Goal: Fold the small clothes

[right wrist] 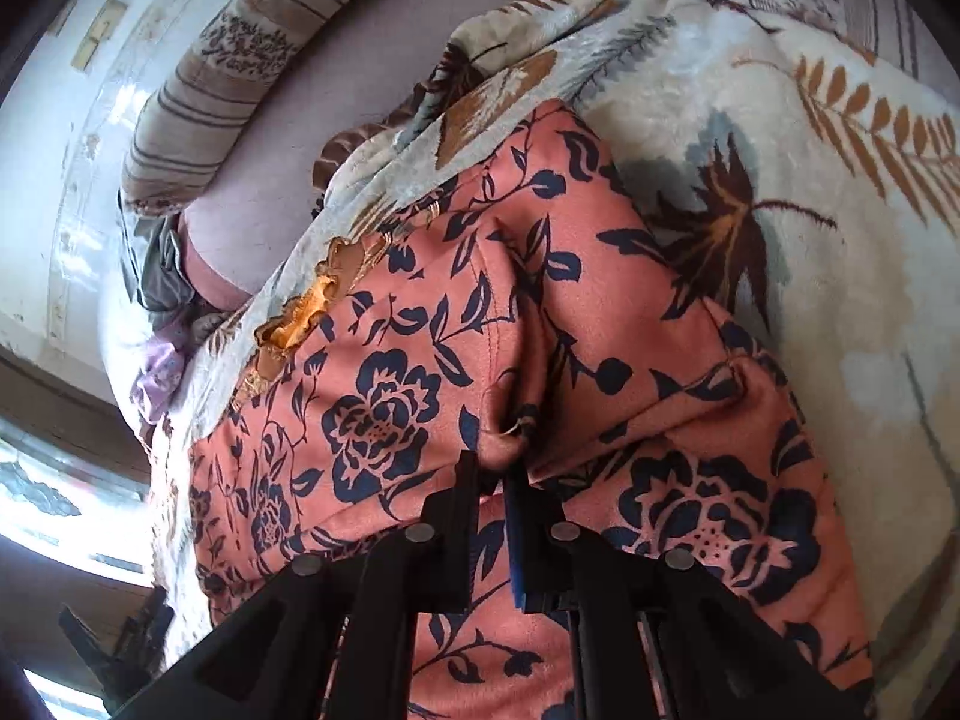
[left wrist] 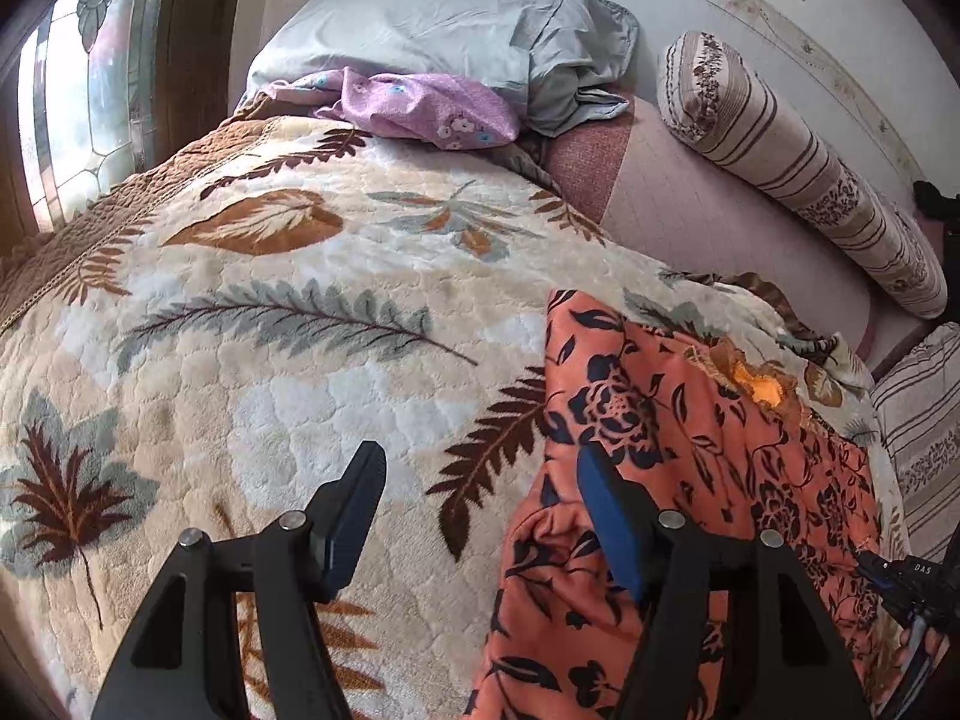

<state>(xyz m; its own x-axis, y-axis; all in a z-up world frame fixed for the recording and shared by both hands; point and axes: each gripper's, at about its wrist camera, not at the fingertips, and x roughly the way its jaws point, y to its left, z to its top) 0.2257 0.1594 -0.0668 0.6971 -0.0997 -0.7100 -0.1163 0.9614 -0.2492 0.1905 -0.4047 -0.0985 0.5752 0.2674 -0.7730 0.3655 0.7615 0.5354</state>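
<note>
While right hand-held gripper [right wrist: 492, 474] pinches garment [right wrist: 420, 360] fold, left [left wrist: 480, 474] spread; hem cut off.

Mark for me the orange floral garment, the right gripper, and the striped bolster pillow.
orange floral garment [right wrist: 384, 420]: right wrist view, on the big dark flower print.
right gripper [right wrist: 493, 474]: right wrist view, between the fingertips pinching a fabric fold.
striped bolster pillow [left wrist: 774, 156]: left wrist view, on its striped middle.

Window [left wrist: 78, 90] daylight glares (fisheye edges bend, darken).
</note>
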